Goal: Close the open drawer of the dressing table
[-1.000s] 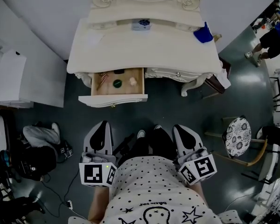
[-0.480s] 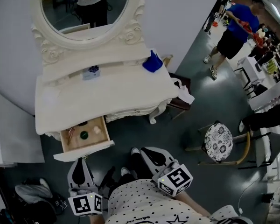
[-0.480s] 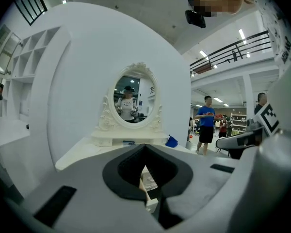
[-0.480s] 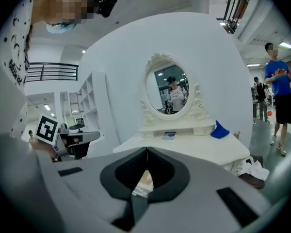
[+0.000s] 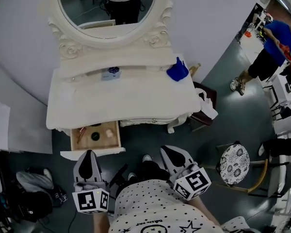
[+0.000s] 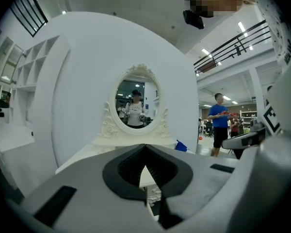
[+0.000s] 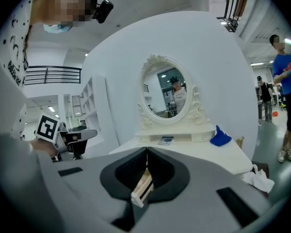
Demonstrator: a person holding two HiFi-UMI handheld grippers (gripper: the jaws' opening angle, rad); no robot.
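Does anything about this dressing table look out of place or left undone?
Yes: the drawer under the left of the dressing table stands pulled out, with small items lying open to view inside.

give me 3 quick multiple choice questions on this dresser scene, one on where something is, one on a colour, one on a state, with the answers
1. In the head view, the open drawer sits under which part of the dressing table top?
A. left end
B. middle
C. right end

2. What colour is the cloth-like thing lying at the back right of the table top?
A. red
B. blue
C. yellow

3. How do the jaws of the left gripper stand?
A. wide apart
B. clamped on the drawer front
C. together, nothing between them

Answers:
1 A, the drawer juts out below the top's left end, its contents showing.
2 B, it is plainly blue against the white top.
3 C, the left gripper view shows the tips meeting with nothing held.
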